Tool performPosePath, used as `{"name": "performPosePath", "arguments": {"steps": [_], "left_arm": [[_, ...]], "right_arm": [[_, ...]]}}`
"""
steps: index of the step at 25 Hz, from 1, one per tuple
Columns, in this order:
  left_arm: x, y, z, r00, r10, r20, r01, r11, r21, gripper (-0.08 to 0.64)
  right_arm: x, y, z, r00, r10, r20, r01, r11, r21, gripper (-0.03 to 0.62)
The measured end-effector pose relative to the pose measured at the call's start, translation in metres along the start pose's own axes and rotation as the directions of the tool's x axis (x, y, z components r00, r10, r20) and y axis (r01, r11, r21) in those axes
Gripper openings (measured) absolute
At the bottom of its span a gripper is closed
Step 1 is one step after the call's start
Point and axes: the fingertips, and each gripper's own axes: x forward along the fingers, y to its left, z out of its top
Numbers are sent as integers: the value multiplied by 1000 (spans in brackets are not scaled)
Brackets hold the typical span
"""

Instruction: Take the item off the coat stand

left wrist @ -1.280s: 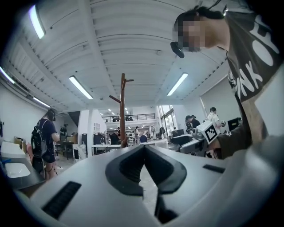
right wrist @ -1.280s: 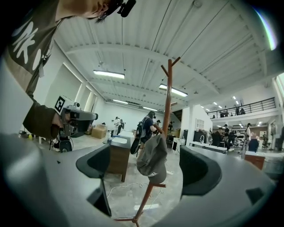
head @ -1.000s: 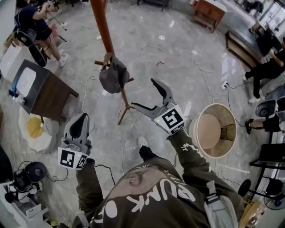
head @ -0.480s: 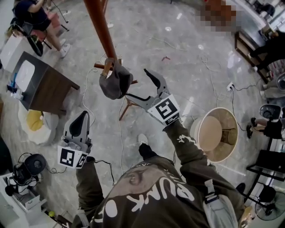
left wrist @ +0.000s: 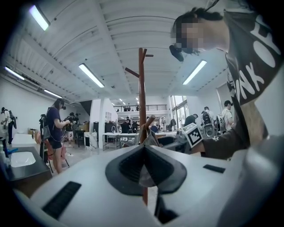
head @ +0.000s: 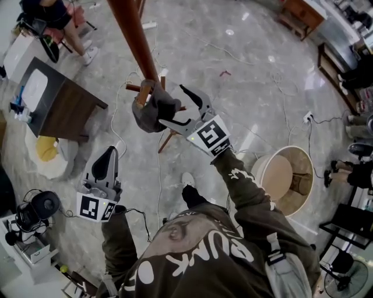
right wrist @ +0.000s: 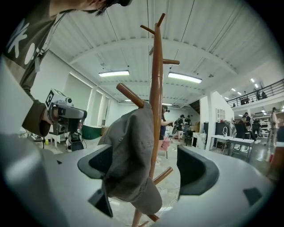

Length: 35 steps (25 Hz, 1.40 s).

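A grey cap [head: 150, 109] hangs from a low peg of the brown wooden coat stand [head: 132, 36]. My right gripper [head: 173, 106] reaches around the cap, one fingertip on each side, and its jaws are closing. In the right gripper view the cap [right wrist: 132, 150] hangs between the jaws, lying against the left pad [right wrist: 96, 165], while the right pad [right wrist: 196, 170] stands apart from it beside the stand's pole [right wrist: 155, 88]. My left gripper [head: 107, 156] is held low to the left, shut with nothing in it. From the left gripper [left wrist: 144, 165] view the stand [left wrist: 142, 88] rises straight ahead.
A dark wooden table [head: 65, 114] with a white basin stands left of the stand. A round tan basket [head: 287, 174] sits on the floor at right. Cables cross the marble floor [head: 250, 87]. A person [head: 55, 17] sits at top left. A black device [head: 43, 206] lies lower left.
My right gripper has moved left and forward from beside the cap until its jaws stand around it. The left gripper has stayed where it was.
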Motion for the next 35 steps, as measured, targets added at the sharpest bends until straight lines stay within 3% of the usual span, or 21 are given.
{"name": "performPosePath", "arguments": {"steps": [3,5,7,9,11,12,26,35], "left_arm": [[0,1,-2,1000,13,-6,-13,1000,-5,3],[-1,2,-2,1000,23,-8,-23,1000,-5,3],[-4,3,-2,999,32,-12,-32,999,-4,3],[-7,5,-3,999,41,-14,-41,999,-4,3],[-10,7,-4,999,47,-16,-47,999,-5,3],[-11,7,-5,999,48,-16,-48,999,-5,3],[-39,-3,6,999,52,9,-52,999,12,3],[-85,-18,21,998,47,50,-49,998,30,3]], "right_arm": [[7,3,-2,999,43,5,-43,999,18,431],[11,7,-3,997,73,5,-73,997,15,383],[14,10,-5,996,88,-3,-88,996,-10,288],[16,11,-7,997,73,-13,-73,997,-36,137],[17,9,-8,999,48,-17,-49,998,-49,47],[17,8,-8,999,38,-18,-39,998,-52,33],[2,12,37,999,8,38,-5,996,-89,23],[-35,54,82,995,-14,94,28,988,-151,23]]}}
